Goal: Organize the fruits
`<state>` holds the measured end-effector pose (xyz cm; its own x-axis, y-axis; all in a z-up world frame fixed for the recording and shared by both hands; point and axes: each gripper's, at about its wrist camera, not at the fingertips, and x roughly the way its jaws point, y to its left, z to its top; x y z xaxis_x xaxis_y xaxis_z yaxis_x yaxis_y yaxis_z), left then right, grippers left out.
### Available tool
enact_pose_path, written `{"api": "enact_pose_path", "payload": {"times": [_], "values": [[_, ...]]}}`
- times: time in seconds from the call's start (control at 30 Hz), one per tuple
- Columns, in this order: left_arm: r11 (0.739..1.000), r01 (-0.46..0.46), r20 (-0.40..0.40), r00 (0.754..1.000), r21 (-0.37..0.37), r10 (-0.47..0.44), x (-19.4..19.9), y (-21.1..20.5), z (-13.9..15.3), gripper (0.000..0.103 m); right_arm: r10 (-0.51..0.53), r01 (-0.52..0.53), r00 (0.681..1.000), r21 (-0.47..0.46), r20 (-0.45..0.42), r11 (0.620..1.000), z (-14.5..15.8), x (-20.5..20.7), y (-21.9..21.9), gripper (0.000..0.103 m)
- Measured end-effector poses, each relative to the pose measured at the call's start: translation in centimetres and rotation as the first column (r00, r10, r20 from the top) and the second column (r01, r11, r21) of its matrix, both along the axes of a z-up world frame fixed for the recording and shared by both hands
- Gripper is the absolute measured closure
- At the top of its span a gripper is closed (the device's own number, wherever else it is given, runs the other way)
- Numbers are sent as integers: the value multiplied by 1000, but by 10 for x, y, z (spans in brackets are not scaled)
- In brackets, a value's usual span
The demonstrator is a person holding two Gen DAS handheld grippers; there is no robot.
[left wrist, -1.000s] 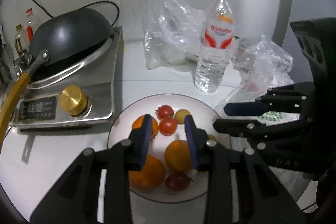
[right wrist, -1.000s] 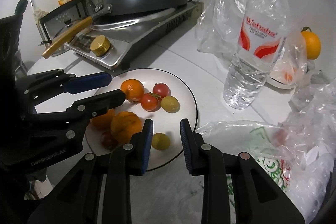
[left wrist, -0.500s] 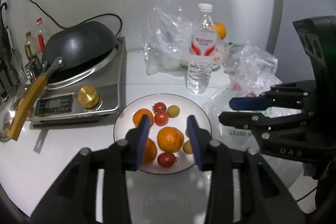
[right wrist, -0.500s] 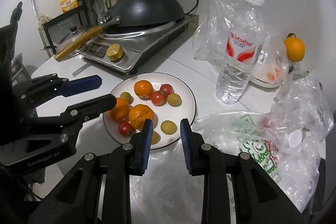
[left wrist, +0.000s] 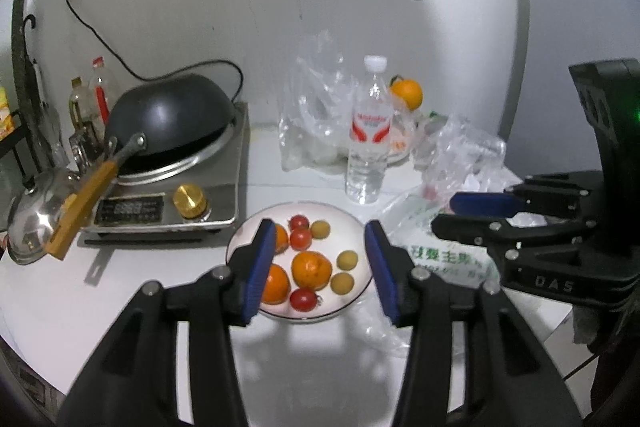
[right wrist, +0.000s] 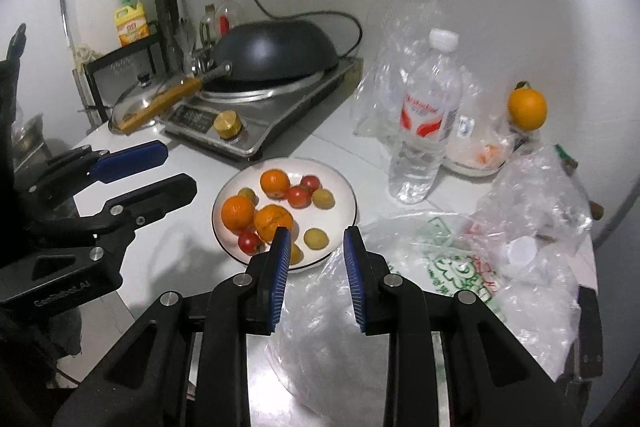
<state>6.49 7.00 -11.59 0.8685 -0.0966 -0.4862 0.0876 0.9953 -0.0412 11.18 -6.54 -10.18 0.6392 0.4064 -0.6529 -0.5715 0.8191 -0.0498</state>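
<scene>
Fruit gathered on the plate, one orange left out

The white plate (right wrist: pixel 352 215) sat on the bench (right wrist: pixel 180 247) and carried three oranges (right wrist: pixel 238 213), three red tomatoes (right wrist: pixel 298 197) and several small yellow-green fruits (right wrist: pixel 316 238), loosely mixed, not grouped by kind. A lone orange (right wrist: pixel 527 109) rested at about two o'clock from the plate, behind the water bottle (right wrist: pixel 426 115) and the plastic bags (right wrist: pixel 532 195), so it probably remained to be fetched. The left gripper (left wrist: pixel 320 259) hung above the plate, its fingers released, having just been spreading, nothing between them. The right gripper (right wrist: pixel 316 267) hovered at the plate's five o'clock edge, fingers slightly parted and empty.
</scene>
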Motion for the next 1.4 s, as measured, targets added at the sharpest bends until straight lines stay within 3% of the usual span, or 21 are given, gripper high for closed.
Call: {"api": "enact_pose_path", "payload": {"times": [0.43, 0.53, 0.63, 0.7, 0.77, 0.93, 1.03, 1.1, 1.2, 1.4], "values": [[999, 3, 103, 995, 53, -8, -35, -18, 40, 54, -17, 10, 990, 49, 139, 999, 50, -38, -16, 70], [1000, 0, 119, 993, 28, -3, -41, -19, 52, 52, -19, 9, 985, 60, 169, 998, 62, -46, -19, 70], [1000, 1, 152, 988, 23, -5, -49, -22, 67, 25, -22, 9, 979, 66, 202, 998, 73, -54, -22, 69], [1000, -4, 194, 981, 20, 0, -58, -24, 79, 23, -27, 11, 975, 75, 218, 997, 80, -59, -25, 68], [1000, -7, 219, 976, 22, 2, -63, -24, 86, 23, -33, 12, 971, 87, 237, 996, 87, -63, -28, 60], [999, -30, 251, 968, 23, 23, -73, -24, 99, 17, -75, 39, 958, 131, 277, 991, 102, -72, -40, 55], [994, -92, 265, 962, 64, 72, -73, -25, 107, 16, -112, 65, 945, 161, 306, 985, 112, -75, -47, 50], [993, -116, 285, 953, 34, 101, -74, -21, 117, 16, -129, 77, 938, 170, 322, 982, 120, -77, -49, 49], [989, -150, 321, 936, -1, 142, -76, -16, 130, 16, -146, 86, 920, 176, 365, 981, 133, -81, -52, 39], [986, -167, 366, 919, 14, 150, -82, -18, 149, 15, -158, 81, 896, 198, 415, 977, 155, -86, -55, 36]]}}
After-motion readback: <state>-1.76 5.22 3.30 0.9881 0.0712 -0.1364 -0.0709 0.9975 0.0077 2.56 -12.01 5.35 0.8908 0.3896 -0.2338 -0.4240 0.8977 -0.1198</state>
